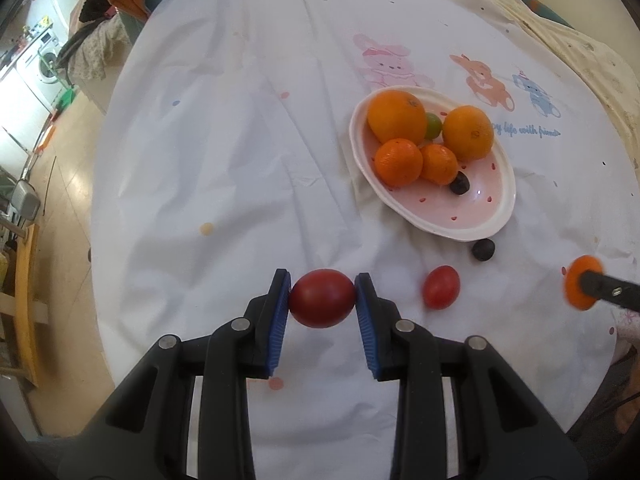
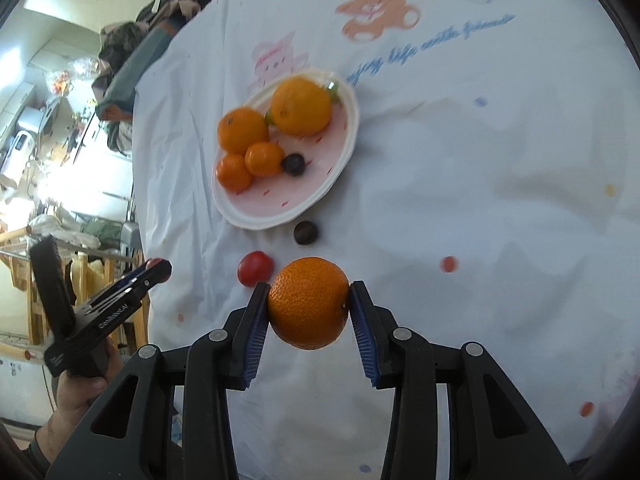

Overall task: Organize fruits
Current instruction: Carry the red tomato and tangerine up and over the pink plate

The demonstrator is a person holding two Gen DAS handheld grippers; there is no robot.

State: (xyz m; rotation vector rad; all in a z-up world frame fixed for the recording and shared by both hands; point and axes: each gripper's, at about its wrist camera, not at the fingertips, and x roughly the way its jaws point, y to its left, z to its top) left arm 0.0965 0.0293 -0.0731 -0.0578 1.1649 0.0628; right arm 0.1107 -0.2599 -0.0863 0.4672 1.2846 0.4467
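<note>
Two grippers are each holding one fruit above the white cloth-covered desk (image 1: pixel 224 152). Nearest in the left wrist view, the left gripper (image 1: pixel 322 300) is reaching forward with its jaws partly closed, blue pads pressing both sides of a dark red tomato (image 1: pixel 322 298). At about 3 o'clock from it, a smaller red tomato (image 1: pixel 441 287) is lying on the cloth, and a dark plum (image 1: pixel 483 249) is sitting just beyond, close to the near rim of the pink-and-white plate (image 1: pixel 472 216). The plate is lying at roughly 1 o'clock from the left gripper, carrying four oranges (image 1: pixel 397 117), a small green fruit (image 1: pixel 433 125) tucked between the two large ones, and a dark berry (image 1: pixel 460 183).

In the right wrist view, the right gripper (image 2: pixel 309 307) is pointing forward, jaws open wide enough to be clamping a mandarin (image 2: pixel 309 302) between the pads. The person's left hand (image 2: pixel 86 380) is showing at 9 o'clock, wrapped around the other tool's handle, which is angling up toward the fruit. Farthest off, cartoon bears (image 2: pixel 378 12) are printed on the cloth beyond the plate.
</note>
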